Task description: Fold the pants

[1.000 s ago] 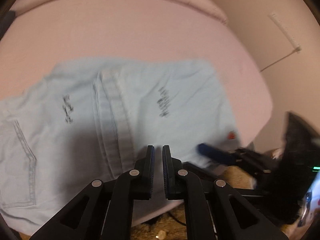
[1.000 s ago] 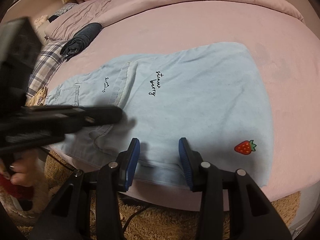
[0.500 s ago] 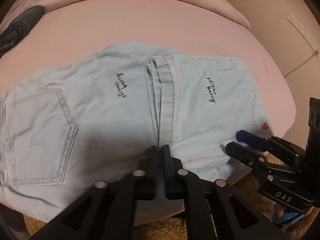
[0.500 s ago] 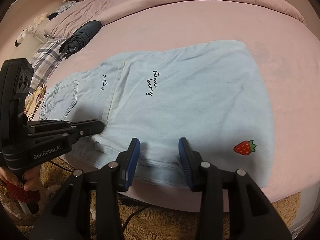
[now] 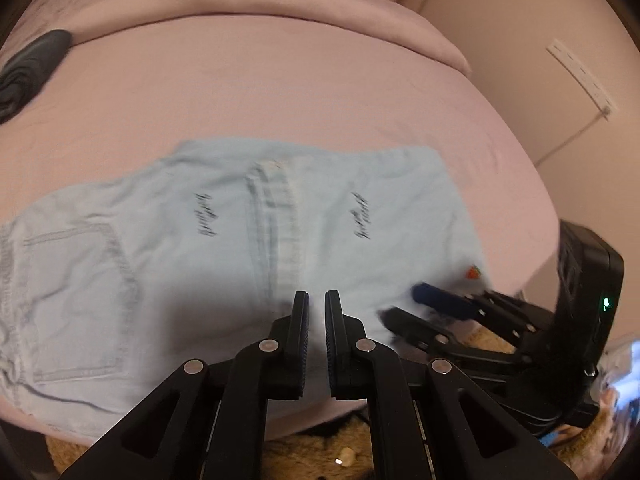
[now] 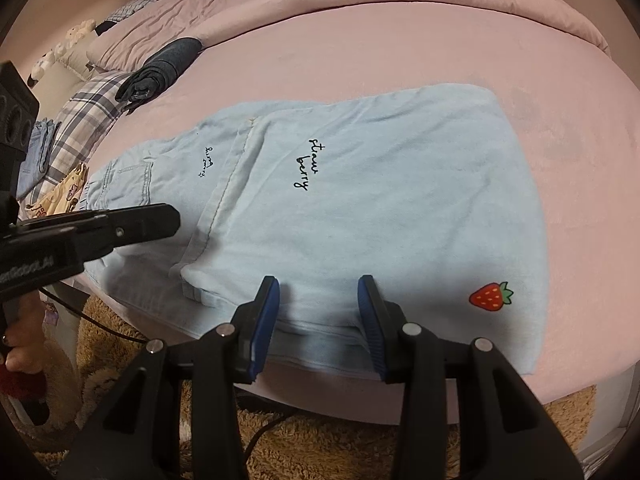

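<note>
Light blue pants lie flat on the pink bed, folded over, with black script and a red strawberry patch near the front right corner. They also show in the left wrist view. My right gripper is open and empty, its jaws hovering over the pants' near edge. My left gripper is shut and empty above the pants' middle seam near the front edge; it shows at the left of the right wrist view. The right gripper shows in the left wrist view.
A rolled dark garment lies at the bed's far left, with a plaid pillow and folded clothes beside it. A pink duvet is bunched along the back. A tan shaggy rug lies below the bed's front edge. A wall stands at the right.
My left gripper pulled back and rose slightly over the seam, staying shut. My right gripper stayed in place, open.
</note>
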Motion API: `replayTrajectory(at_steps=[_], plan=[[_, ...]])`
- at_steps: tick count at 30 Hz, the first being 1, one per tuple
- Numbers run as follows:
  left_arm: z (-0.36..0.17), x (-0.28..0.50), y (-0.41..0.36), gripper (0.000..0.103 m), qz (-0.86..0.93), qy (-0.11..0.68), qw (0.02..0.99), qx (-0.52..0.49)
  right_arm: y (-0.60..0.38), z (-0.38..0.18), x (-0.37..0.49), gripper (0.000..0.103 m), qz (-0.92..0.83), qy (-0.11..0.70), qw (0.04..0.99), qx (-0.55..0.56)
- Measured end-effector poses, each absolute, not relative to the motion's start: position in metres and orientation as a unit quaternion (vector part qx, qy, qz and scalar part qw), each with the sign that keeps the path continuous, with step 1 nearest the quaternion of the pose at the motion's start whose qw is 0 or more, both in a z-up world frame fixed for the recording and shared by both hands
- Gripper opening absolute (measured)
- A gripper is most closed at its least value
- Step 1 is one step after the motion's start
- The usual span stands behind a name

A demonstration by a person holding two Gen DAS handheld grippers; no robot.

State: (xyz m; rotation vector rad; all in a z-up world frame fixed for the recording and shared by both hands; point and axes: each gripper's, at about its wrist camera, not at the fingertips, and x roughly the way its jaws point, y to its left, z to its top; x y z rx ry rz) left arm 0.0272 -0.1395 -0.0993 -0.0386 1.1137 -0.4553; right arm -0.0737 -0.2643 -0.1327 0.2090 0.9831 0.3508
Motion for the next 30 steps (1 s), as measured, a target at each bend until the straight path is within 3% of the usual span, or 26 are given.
replayTrajectory(at_steps=[12, 22, 25, 30], plan=[[-0.151, 0.013, -0.120, 0.006, -0.216, 0.596, 0.772, -0.049, -0.260, -0.133, -0.074, 0.041, 0.165, 0.468, 0.864, 0.085], [-0.125, 0.002, -0.109, 0.006, -0.207, 0.573, 0.793, -0.030, -0.259, -0.128, -0.077, 0.041, 0.157, 0.467, 0.867, 0.080], [-0.111, 0.002, -0.099, 0.006, -0.201, 0.552, 0.809, -0.036, -0.262, -0.112, -0.087, 0.041, 0.132, 0.435, 0.890, 0.041], [-0.090, 0.013, -0.093, 0.006, -0.195, 0.523, 0.828, -0.047, -0.299, -0.105, -0.084, 0.051, 0.050, 0.429, 0.901, 0.046]])
